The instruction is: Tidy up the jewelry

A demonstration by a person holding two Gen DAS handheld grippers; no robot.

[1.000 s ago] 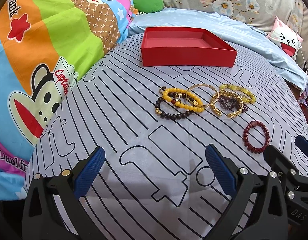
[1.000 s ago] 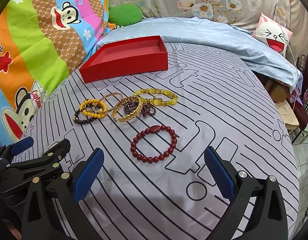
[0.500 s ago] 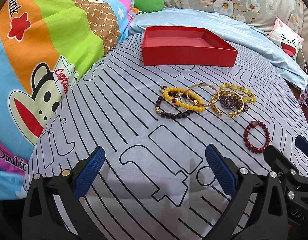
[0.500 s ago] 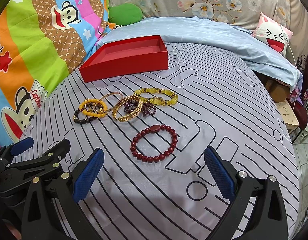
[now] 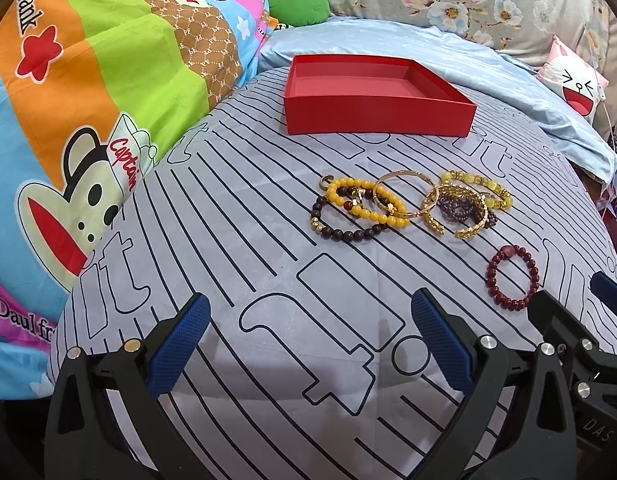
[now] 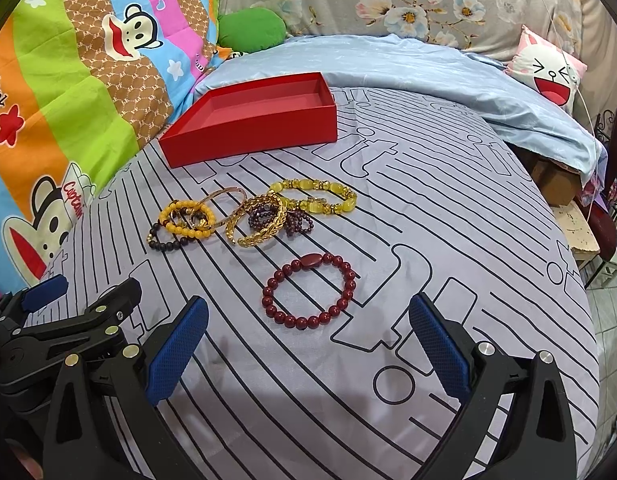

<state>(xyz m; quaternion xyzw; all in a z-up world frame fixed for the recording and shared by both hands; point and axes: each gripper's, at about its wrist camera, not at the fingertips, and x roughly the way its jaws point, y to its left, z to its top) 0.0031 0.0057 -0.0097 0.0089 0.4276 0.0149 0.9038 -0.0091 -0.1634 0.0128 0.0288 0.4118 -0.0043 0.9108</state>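
Several bracelets lie in a loose cluster on the striped grey bedsheet: a yellow bead bracelet (image 5: 366, 206), a dark bead bracelet (image 5: 344, 234), gold bangles (image 5: 460, 220) and a pale yellow stone bracelet (image 6: 314, 196). A dark red bead bracelet (image 6: 308, 290) lies apart, nearest my right gripper; it also shows in the left wrist view (image 5: 512, 278). An empty red box (image 5: 372, 96) stands behind the cluster, also in the right wrist view (image 6: 252, 120). My left gripper (image 5: 308, 346) is open and empty. My right gripper (image 6: 306, 354) is open and empty, just short of the dark red bracelet.
A colourful cartoon quilt (image 5: 68, 100) rises along the left. A light blue blanket (image 6: 408, 68), a green cushion (image 6: 252, 28) and a pink cartoon pillow (image 6: 548, 76) lie behind the box. The bed drops off at the right (image 6: 580, 240).
Both views have crept slightly forward toward the bracelets. Nothing on the bed has moved and both grippers stay open.
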